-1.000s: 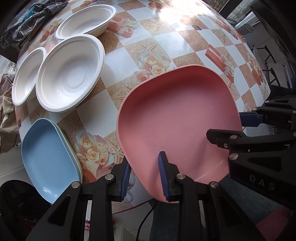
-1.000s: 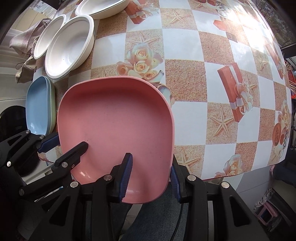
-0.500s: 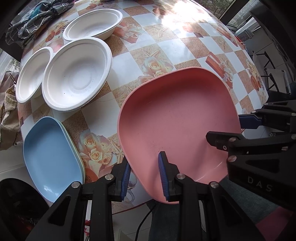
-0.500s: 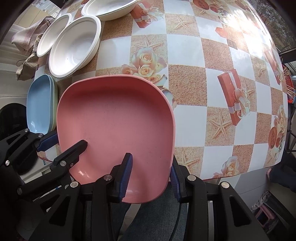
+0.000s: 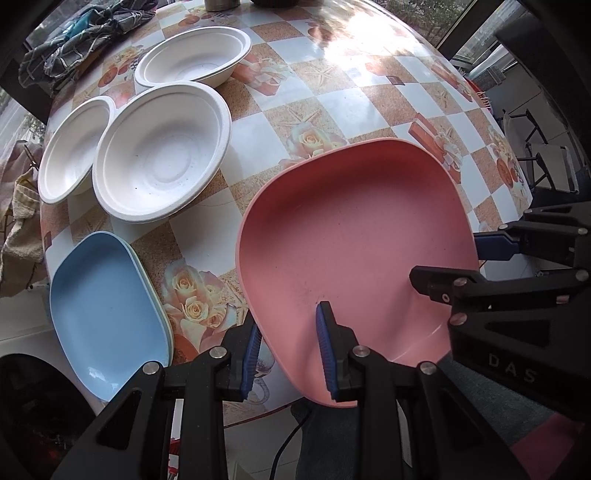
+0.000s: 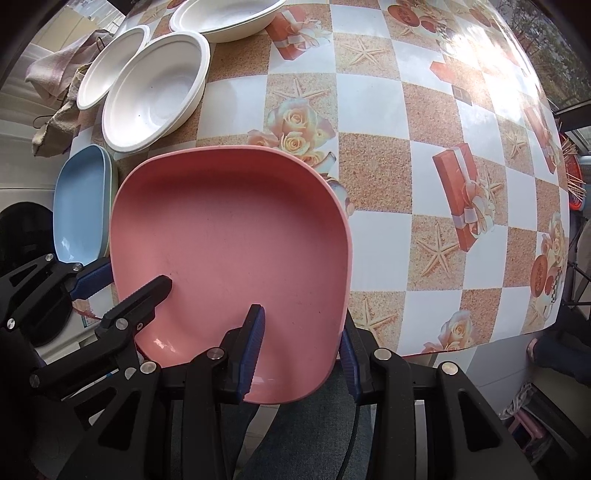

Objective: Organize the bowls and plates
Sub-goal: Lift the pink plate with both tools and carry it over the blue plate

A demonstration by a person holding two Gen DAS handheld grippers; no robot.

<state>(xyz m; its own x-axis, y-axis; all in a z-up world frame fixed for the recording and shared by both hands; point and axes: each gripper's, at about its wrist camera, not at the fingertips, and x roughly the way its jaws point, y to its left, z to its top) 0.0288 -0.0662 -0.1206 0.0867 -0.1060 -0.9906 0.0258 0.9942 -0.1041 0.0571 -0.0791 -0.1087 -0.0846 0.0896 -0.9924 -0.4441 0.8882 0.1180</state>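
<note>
A pink square plate (image 5: 354, 236) is held above the table's near edge by both grippers; it also shows in the right wrist view (image 6: 229, 236). My left gripper (image 5: 288, 350) is shut on its near left rim. My right gripper (image 6: 301, 343) is shut on its near right rim. A blue plate (image 5: 103, 314) lies on top of a pale plate at the table's near left edge. Three white bowls stand behind it: a large one (image 5: 162, 166), a smaller one (image 5: 74, 151) to its left, and one farther back (image 5: 195, 62).
The round table (image 6: 436, 122) has a checkered cloth with roses, starfish and gift boxes. Crumpled cloths (image 5: 74, 29) lie at the far left edge. A towel (image 5: 22, 221) hangs off the left side. Folding chairs (image 5: 543, 155) stand at the right.
The pink plate and both grippers have pulled back toward me and risen a little, so more of the table and the far bowl show.
</note>
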